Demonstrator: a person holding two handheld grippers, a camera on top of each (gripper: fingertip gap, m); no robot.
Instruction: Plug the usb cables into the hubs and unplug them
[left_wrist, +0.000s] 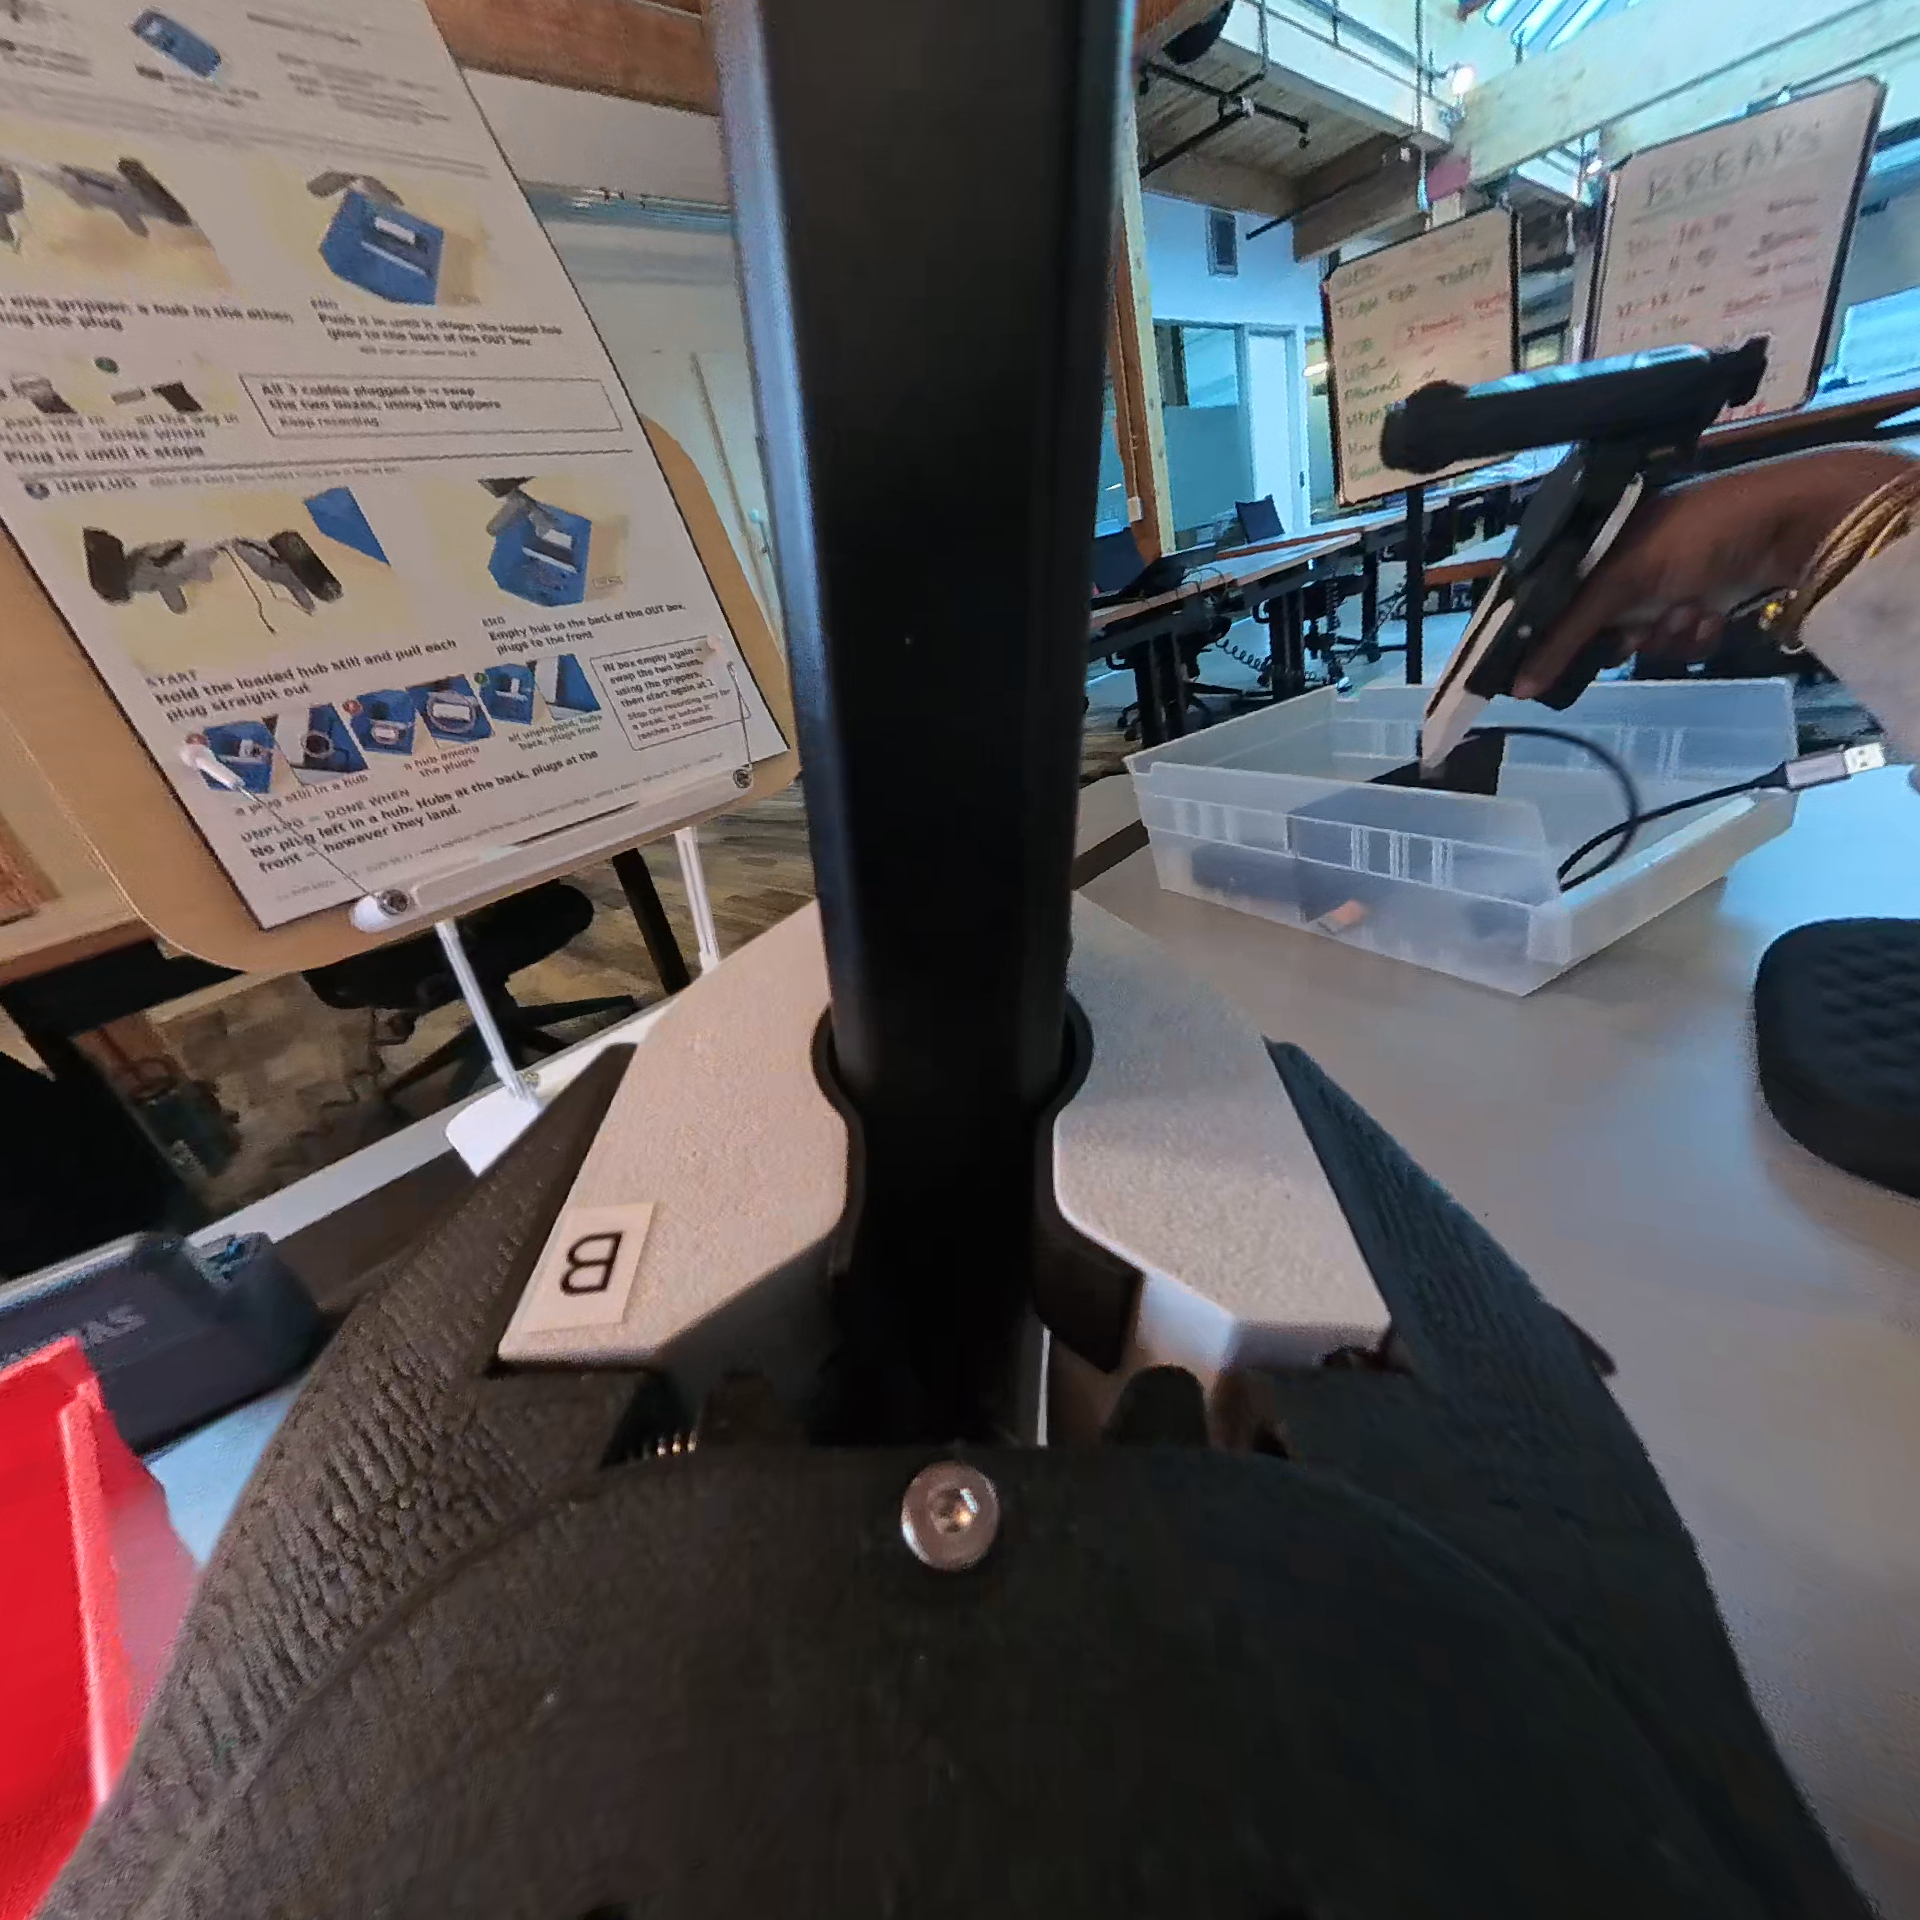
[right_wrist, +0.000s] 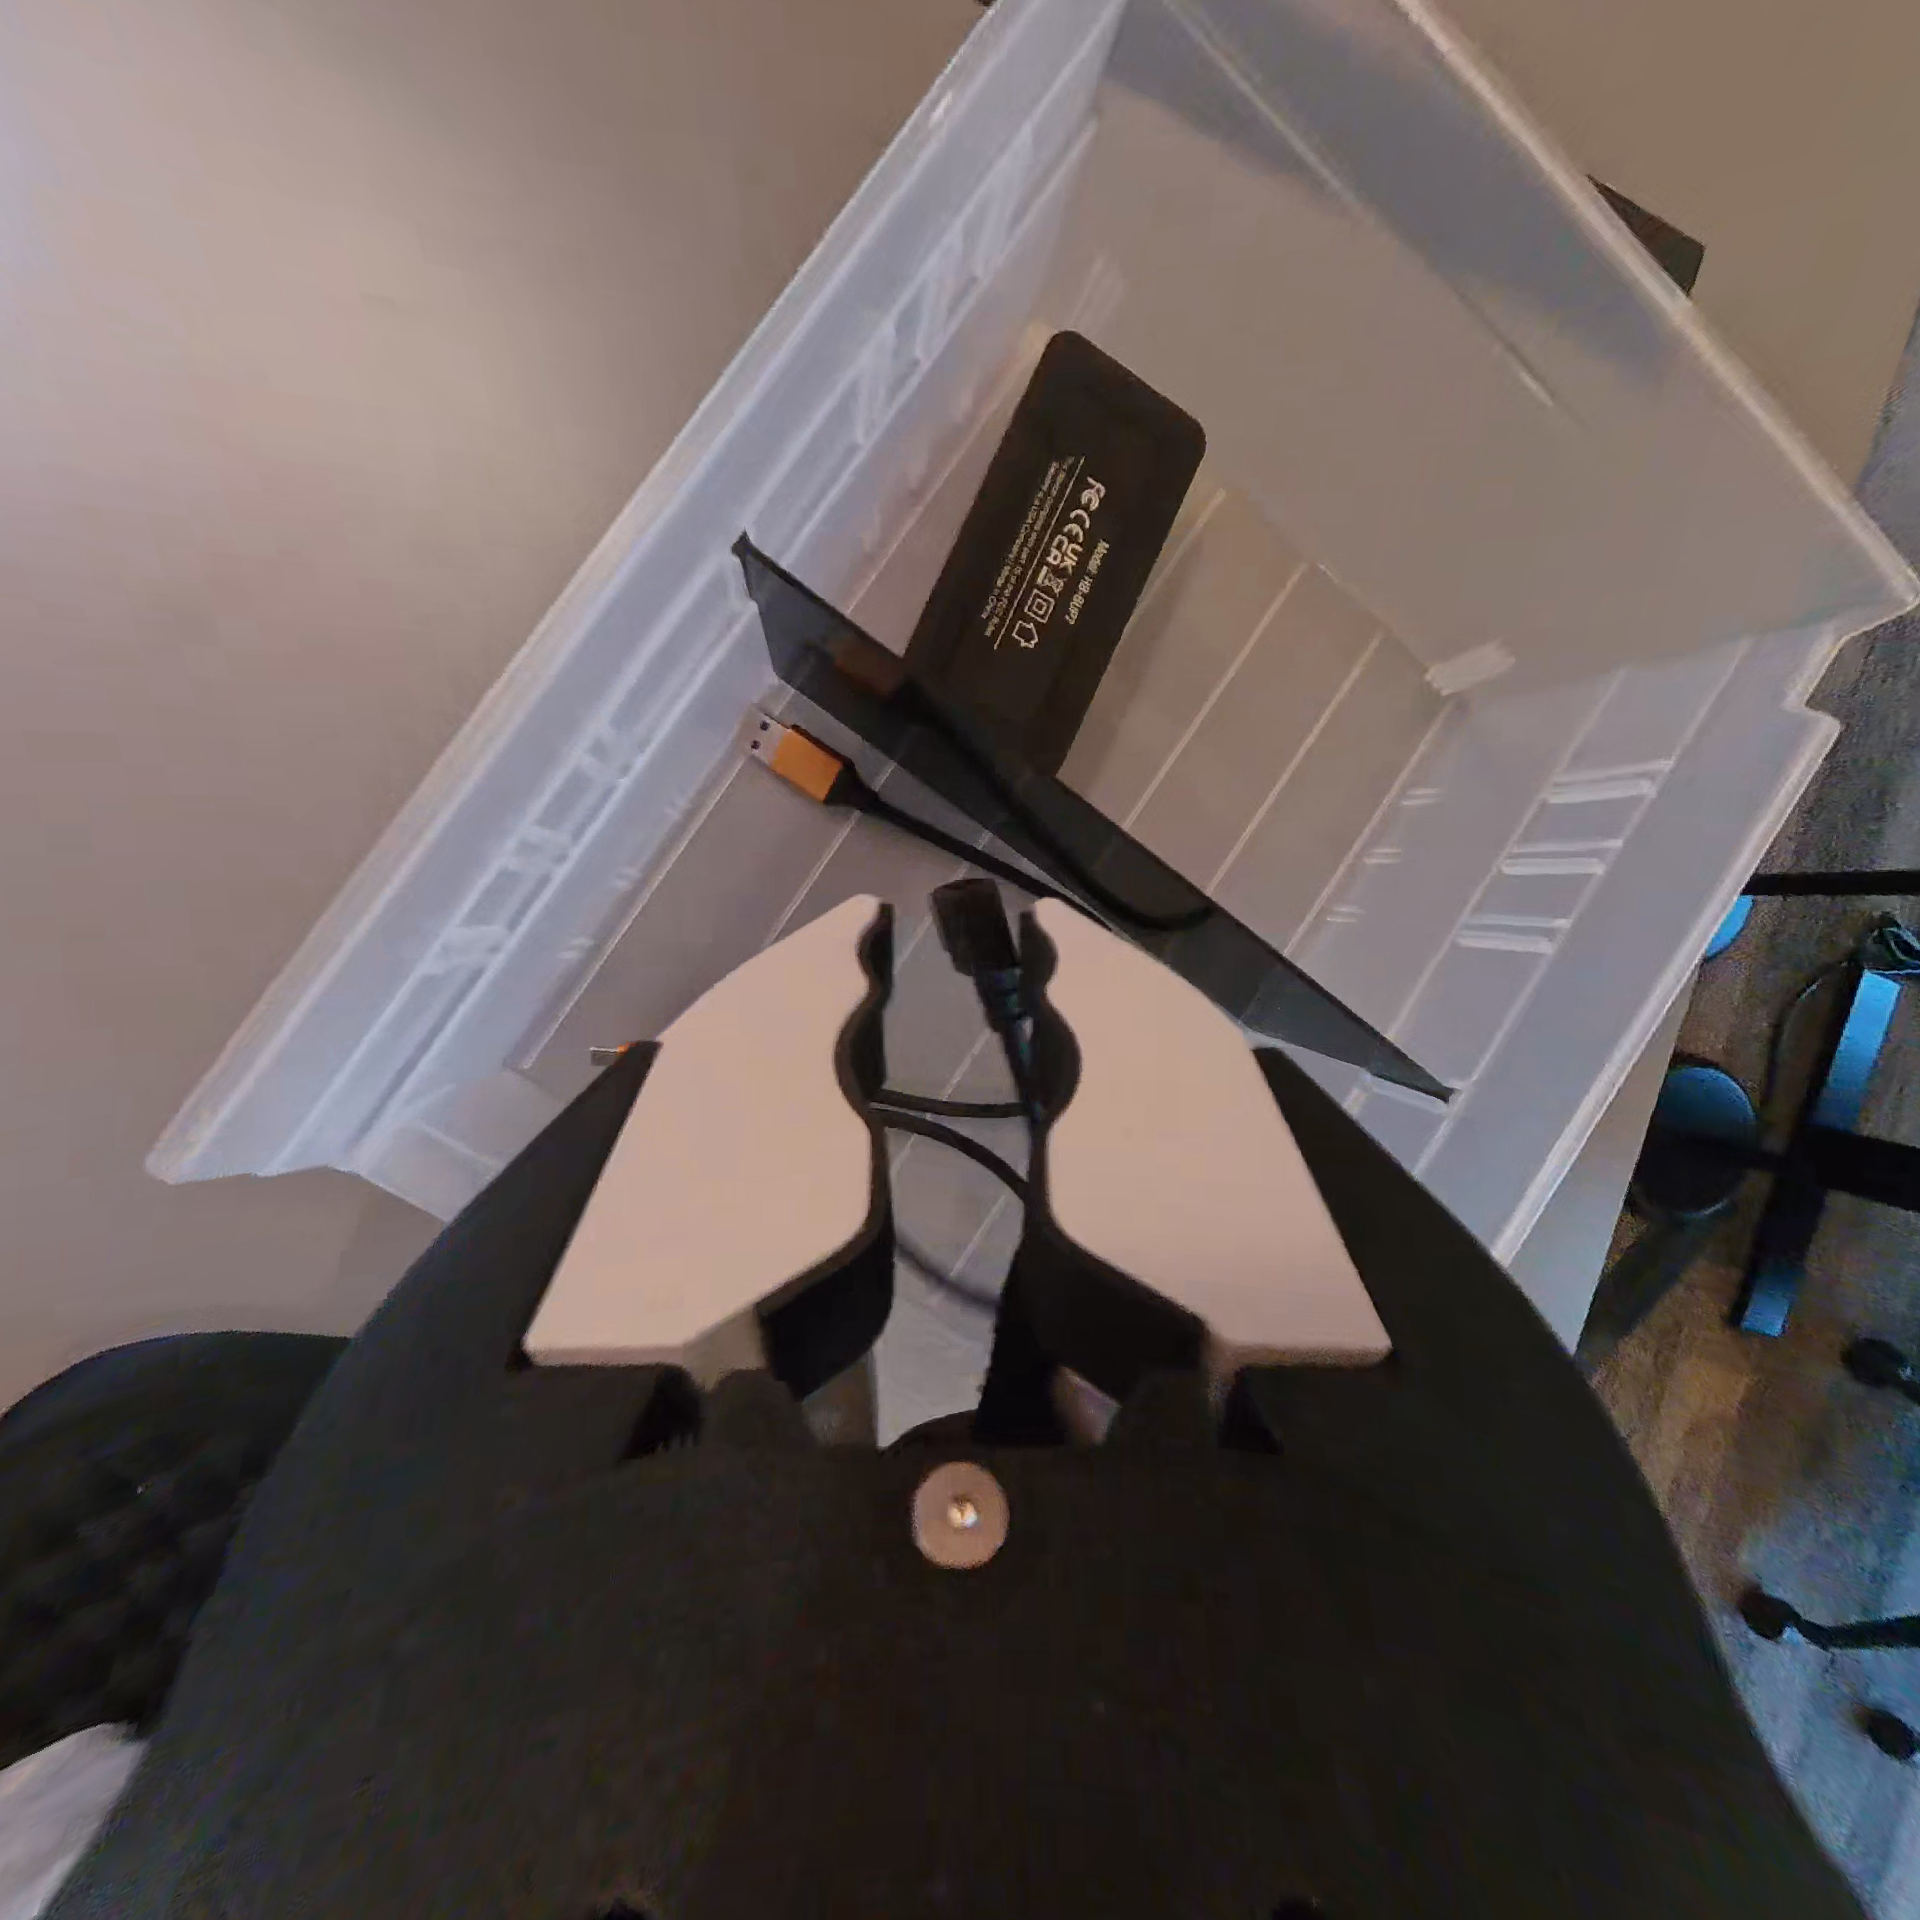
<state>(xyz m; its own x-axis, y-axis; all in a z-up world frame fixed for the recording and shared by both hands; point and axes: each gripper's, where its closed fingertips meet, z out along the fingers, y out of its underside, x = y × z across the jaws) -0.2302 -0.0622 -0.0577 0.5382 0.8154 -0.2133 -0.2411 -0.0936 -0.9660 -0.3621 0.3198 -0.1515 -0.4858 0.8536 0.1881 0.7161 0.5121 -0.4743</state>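
Note:
My left gripper (left_wrist: 951, 1039) is shut on a long black hub (left_wrist: 935, 520), held upright and running out of the top of the left wrist view. My right gripper (right_wrist: 961, 920) hangs over a clear plastic bin (right_wrist: 582, 831) with its jaws a little apart. A black cable plug (right_wrist: 971, 925) lies between the tips, close to the right finger, and its cable runs back between the fingers. Behind a black divider (right_wrist: 1081, 842) lies another black hub (right_wrist: 1049, 530). An orange USB plug (right_wrist: 795, 764) lies near the divider. The right gripper (left_wrist: 1449, 743) also shows reaching into the bin (left_wrist: 1558, 935).
A silver USB plug (left_wrist: 1818, 769) on a black cable hangs over the bin's right edge. An instruction board (left_wrist: 343, 468) stands at the left. A red box (left_wrist: 52, 1610) and a dark box (left_wrist: 156, 1320) sit at the lower left. A black mesh pad (left_wrist: 1849, 1060) lies on the grey table. Some 40 cm of space lies between my two pairs of fingers.

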